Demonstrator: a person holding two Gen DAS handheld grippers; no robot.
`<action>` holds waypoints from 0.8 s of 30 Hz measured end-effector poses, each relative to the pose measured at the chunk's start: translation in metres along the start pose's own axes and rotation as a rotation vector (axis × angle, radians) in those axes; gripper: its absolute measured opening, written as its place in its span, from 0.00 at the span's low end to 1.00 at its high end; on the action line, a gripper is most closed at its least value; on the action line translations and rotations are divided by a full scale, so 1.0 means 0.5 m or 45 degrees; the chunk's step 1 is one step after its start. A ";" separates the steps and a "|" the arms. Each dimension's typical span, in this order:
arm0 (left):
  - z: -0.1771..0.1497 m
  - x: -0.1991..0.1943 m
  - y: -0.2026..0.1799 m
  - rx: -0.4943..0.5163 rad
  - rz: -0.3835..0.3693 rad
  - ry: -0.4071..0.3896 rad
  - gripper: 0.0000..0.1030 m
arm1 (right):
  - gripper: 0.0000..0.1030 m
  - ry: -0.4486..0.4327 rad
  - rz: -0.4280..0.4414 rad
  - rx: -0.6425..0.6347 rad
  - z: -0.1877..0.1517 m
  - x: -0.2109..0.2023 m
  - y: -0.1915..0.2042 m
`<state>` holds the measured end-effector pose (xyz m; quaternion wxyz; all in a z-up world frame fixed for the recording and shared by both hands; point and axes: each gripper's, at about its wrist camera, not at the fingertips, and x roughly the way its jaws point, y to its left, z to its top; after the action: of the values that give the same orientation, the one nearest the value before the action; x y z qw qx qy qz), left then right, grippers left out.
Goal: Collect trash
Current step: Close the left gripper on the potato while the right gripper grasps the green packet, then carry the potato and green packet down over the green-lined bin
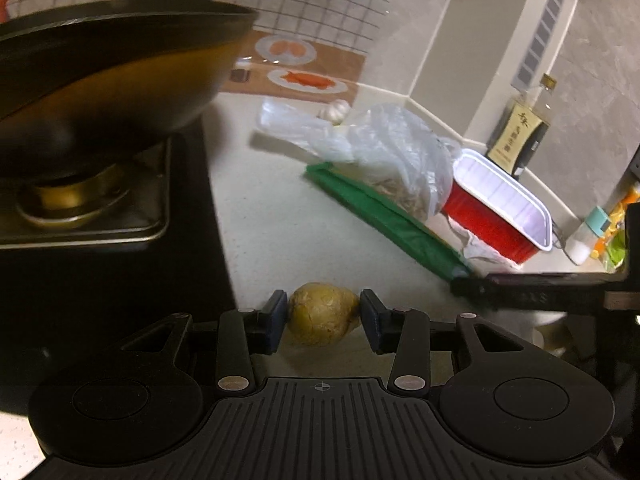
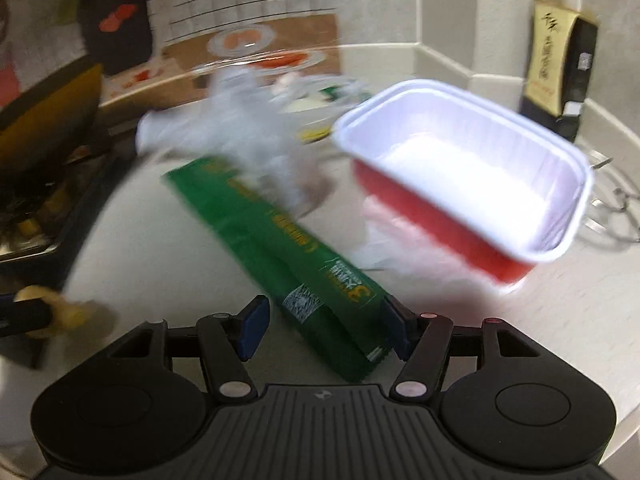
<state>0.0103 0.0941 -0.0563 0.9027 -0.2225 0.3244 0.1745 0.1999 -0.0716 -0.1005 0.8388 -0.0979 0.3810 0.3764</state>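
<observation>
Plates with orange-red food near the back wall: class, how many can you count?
2. One plate sits nearest the tiled wall; the second plate lies just in front of it, behind the clear plastic bag. The wok might hide others.

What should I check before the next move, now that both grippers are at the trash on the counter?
1. Left gripper around the yellowish lump: ok, one pad stands at each side.
2. Firm hold on the lump: cannot tell, contact looks close but is unclear.
3. Right gripper at the green packet: ok, the packet's near end lies between the open fingers.
4. Right view sharp enough to judge: not ok, it is motion blurred.
5. Clear plastic bag free of the green packet: not ok, it lies on the packet.
6. Red tray apart from the packet: cannot tell, crumpled plastic lies between them.
</observation>
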 end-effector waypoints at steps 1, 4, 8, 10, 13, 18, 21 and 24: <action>-0.002 -0.001 0.007 -0.014 -0.011 0.002 0.44 | 0.60 0.024 0.073 -0.017 -0.001 -0.009 0.014; -0.008 0.003 0.020 -0.032 -0.048 0.013 0.44 | 0.60 0.006 0.131 -0.087 0.007 -0.029 0.057; -0.016 0.011 0.034 -0.026 -0.094 0.013 0.44 | 0.61 -0.072 -0.065 -0.234 0.046 0.006 0.113; -0.016 0.010 0.044 -0.023 -0.129 0.010 0.44 | 0.61 -0.051 -0.125 -0.232 0.069 0.049 0.123; -0.015 0.002 0.056 0.004 -0.211 -0.005 0.44 | 0.62 0.000 -0.219 -0.225 0.097 0.117 0.137; -0.012 -0.002 0.090 0.028 -0.348 -0.003 0.44 | 0.62 0.055 -0.237 -0.151 0.127 0.143 0.146; -0.006 0.004 0.117 0.010 -0.409 0.013 0.44 | 0.45 0.130 -0.213 -0.062 0.133 0.139 0.151; 0.000 0.007 0.139 -0.003 -0.461 0.033 0.44 | 0.30 0.152 -0.245 -0.050 0.123 0.117 0.177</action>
<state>-0.0189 0.1531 -0.0787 0.9148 -0.2806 0.2904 0.0065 0.1970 0.0503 -0.0890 0.8448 -0.1727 0.4118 0.2949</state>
